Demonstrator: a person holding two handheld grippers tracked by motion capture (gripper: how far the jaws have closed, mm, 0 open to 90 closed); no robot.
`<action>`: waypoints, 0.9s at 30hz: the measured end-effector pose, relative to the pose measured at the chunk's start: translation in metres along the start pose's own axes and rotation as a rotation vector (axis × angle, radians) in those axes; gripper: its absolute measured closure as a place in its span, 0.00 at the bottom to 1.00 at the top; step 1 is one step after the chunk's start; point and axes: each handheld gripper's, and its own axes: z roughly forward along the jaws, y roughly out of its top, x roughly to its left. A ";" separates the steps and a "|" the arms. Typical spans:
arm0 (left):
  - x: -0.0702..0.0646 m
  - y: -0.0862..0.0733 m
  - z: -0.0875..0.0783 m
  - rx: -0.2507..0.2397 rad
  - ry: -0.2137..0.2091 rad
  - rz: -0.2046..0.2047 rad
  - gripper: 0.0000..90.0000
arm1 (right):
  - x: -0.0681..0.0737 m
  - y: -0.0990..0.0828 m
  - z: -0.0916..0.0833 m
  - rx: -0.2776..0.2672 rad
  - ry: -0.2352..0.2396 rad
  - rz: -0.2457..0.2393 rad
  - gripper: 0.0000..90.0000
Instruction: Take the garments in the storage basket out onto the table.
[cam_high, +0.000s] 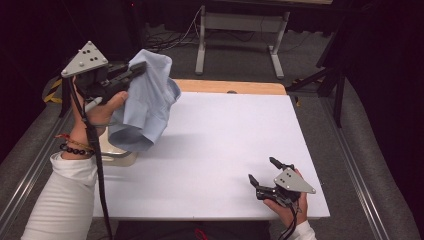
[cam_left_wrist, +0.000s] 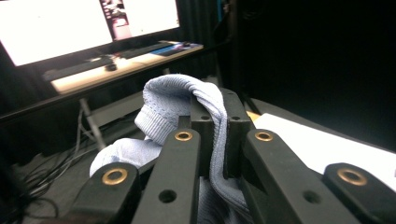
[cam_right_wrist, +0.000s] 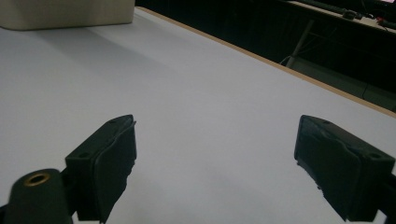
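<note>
Left gripper (cam_left_wrist: 215, 135) clamped on blue garment (cam_left_wrist: 168, 107), bright monitor (cam_left_wrist: 56, 25) behind

A white counter (cam_high: 215, 150) spreads across the middle of the high view, a wooden strip along its far edge. At the left edge sits a cream box (cam_high: 116, 152). A grey metal frame (cam_high: 240, 30) stands on the floor at upper centre.

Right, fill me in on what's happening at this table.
A person is working with a two-jaw gripper in each hand. The left gripper is shut on a light blue garment and holds it up in the air above the left side of the white table, the cloth hanging down in front of a cream box at the table's left edge. The right gripper rests low near the table's front right corner, its jaws wide open with nothing between them.
</note>
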 end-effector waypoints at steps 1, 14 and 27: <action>0.000 0.000 0.000 0.000 0.000 0.000 0.96 | 0.000 0.000 0.000 0.000 0.000 0.000 0.15; -0.062 0.009 0.043 -0.016 -0.172 0.038 0.96 | -0.003 0.000 -0.002 -0.007 0.001 0.012 0.15; -0.104 -0.038 0.087 0.103 -0.234 0.102 0.96 | -0.004 0.000 -0.002 -0.004 -0.007 0.013 0.16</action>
